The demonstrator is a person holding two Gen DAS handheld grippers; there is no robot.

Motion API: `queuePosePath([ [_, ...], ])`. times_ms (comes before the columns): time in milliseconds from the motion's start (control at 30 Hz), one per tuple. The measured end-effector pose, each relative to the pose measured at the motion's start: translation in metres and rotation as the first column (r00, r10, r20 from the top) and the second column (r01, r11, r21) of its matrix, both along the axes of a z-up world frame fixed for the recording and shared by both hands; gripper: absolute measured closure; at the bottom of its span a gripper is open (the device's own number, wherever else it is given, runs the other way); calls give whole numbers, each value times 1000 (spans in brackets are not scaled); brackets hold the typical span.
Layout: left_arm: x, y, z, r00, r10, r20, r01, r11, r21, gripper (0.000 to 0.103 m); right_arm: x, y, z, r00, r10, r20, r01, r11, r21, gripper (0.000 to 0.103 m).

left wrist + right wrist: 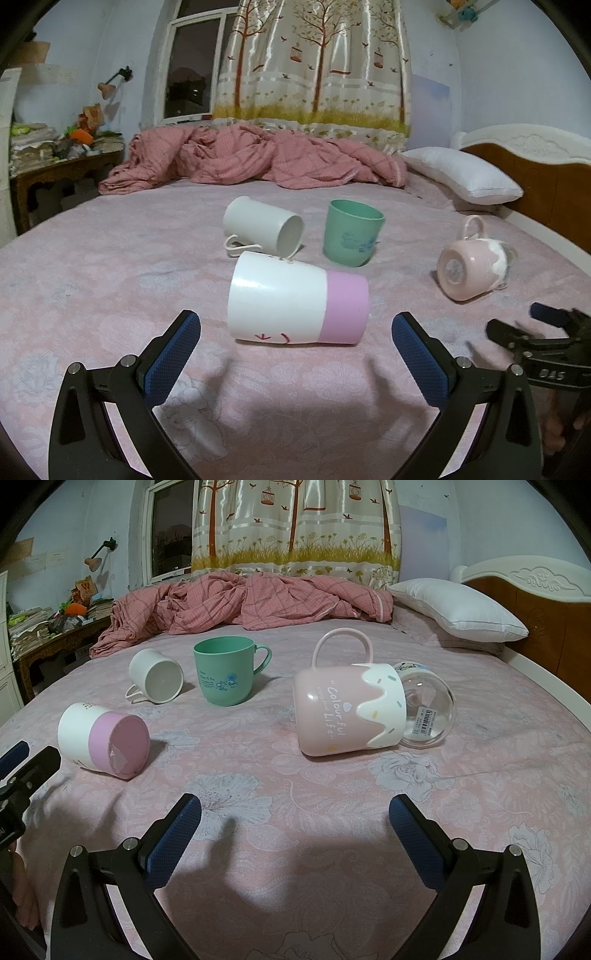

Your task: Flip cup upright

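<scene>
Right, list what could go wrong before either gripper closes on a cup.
The white and pink cup lies on its side on the soft bedspread, so it may roll from the left gripper. The pink mug touches a clear dome, which may shift when the right gripper lifts.

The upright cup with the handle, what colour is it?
Green cup, with a small blue print; clearest in the right wrist view.
</scene>
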State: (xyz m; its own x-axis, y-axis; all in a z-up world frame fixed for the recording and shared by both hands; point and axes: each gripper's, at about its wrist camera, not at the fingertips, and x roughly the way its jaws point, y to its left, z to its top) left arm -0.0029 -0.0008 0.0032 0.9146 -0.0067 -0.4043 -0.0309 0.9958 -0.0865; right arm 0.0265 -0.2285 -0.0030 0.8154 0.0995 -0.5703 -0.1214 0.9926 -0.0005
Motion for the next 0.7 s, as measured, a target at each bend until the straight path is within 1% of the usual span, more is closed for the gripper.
queuePosePath([
  [100, -10, 5, 7, 1000, -2, 15, 2, 1000, 4, 0, 0, 0, 0, 1000, 0, 0, 0, 1000, 1, 0],
  [167, -15, 7, 13, 1000, -20, 22, 19, 999, 29, 0, 1, 0, -1, 1000, 1, -4, -1, 1000, -2, 0],
  [233, -18, 8, 22, 999, -4, 34, 2, 998, 65, 0, 0, 0, 0, 1000, 2, -7, -2, 1000, -5, 0],
  [267, -17, 9, 26, 999, -6, 34, 3, 998, 70, 0, 0, -1, -1, 1000, 2, -7, -2, 1000, -7, 0],
  [300, -15, 10, 31, 1000, -19, 22, 17, 997, 71, 0, -1, -2, -1, 1000, 2, -7, -2, 1000, -8, 0],
  [400, -1, 6, 36, 995, -71, -68, 77, 993, 88, 0, -1, -2, -1, 1000, 1, -9, -1, 1000, -7, 0],
  [533, 10, 7, 37, 991, -40, -126, 53, 993, 105, 0, -1, -3, -1, 1000, 0, -12, 0, 1000, -9, 0],
  [633, 15, 15, 37, 987, -24, -158, 34, 998, 60, 0, 0, -4, -2, 1000, -1, -12, 1, 1000, -10, 0],
  [700, 13, 24, 40, 988, -6, -156, 11, 999, 33, 0, 0, -4, -2, 1000, 2, -12, -2, 1000, -7, 0],
])
